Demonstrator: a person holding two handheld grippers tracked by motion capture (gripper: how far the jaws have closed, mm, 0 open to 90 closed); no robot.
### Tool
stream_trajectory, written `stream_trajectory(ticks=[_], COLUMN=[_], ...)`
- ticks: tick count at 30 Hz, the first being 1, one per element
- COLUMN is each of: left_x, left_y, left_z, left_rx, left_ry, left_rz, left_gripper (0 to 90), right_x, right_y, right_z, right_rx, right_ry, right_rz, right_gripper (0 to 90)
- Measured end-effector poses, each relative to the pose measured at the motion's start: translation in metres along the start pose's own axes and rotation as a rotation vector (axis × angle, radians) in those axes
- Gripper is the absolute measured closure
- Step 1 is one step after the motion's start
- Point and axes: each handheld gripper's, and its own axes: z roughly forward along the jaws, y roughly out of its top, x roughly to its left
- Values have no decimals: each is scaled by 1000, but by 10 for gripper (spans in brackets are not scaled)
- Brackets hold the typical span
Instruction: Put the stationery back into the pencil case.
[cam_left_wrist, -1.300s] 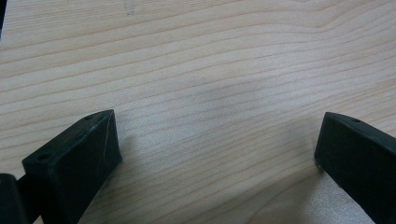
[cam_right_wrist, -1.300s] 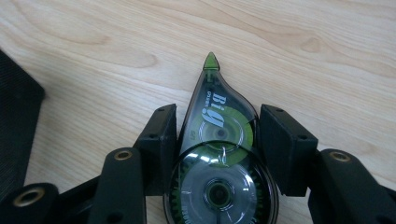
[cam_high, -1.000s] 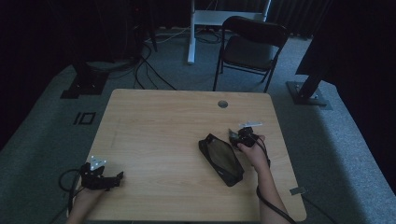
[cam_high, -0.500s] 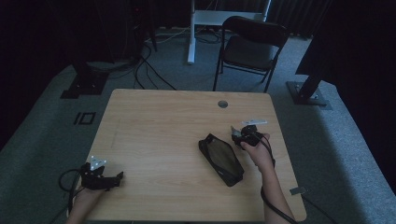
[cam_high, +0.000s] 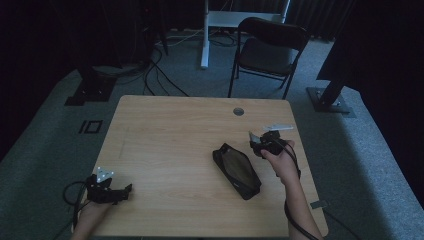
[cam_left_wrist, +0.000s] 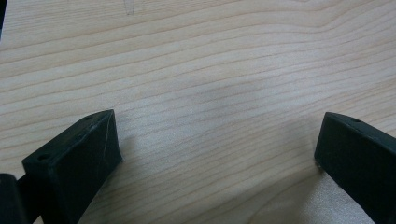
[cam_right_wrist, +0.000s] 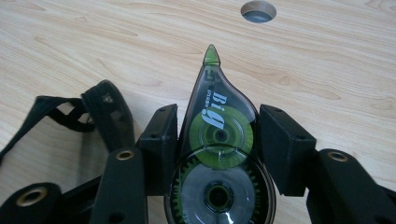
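My right gripper (cam_right_wrist: 218, 126) is shut on a clear correction tape dispenser (cam_right_wrist: 219, 140) with green reels and a green tip pointing away from me. Both pads press its sides. In the high view the right gripper (cam_high: 261, 145) hangs over the table's right part, just right of a black zip pouch (cam_high: 237, 170). The pouch lies flat and slanted, and its open end and strap (cam_right_wrist: 95, 116) sit low on the left in the right gripper view. My left gripper (cam_high: 125, 192) rests at the near left corner. Its jaws stand wide apart over bare wood (cam_left_wrist: 219, 140) with nothing between them.
The wooden table (cam_high: 170, 130) has a round cable hole (cam_high: 238, 111) at its far right, also at the top of the right gripper view (cam_right_wrist: 258, 10). A black folding chair (cam_high: 272, 47) stands behind the table. Cables lie on the grey carpet at the far left.
My right gripper has lifted and drifted slightly up and to the right of the pouch, keeping hold of the tape dispenser. The left gripper has stayed put.
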Motion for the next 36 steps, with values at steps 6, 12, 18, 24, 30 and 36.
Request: stream_trajectory(ticks=[6, 12, 18, 24, 30, 36], left_x=[0, 0, 0, 0, 0, 0], left_y=[0, 0, 0, 0, 0, 0], left_z=[0, 0, 0, 0, 0, 0], left_rx=[0, 0, 0, 0, 0, 0], left_ry=[0, 0, 0, 0, 0, 0], left_rz=[0, 0, 0, 0, 0, 0], left_gripper=[1, 1, 1, 1, 1, 2], right_x=[10, 24, 37, 47, 62, 72], right_y=[3, 5, 3, 1, -1, -4], right_z=[-12, -22, -26, -26, -27, -25], right_rx=[-7, -35, -39, -33, -26, 1], right_ry=[26, 48, 67, 88, 116, 118], right_rz=[-5, -4, -25, -12, -21, -50], right_gripper=[486, 486, 487, 486, 487, 486])
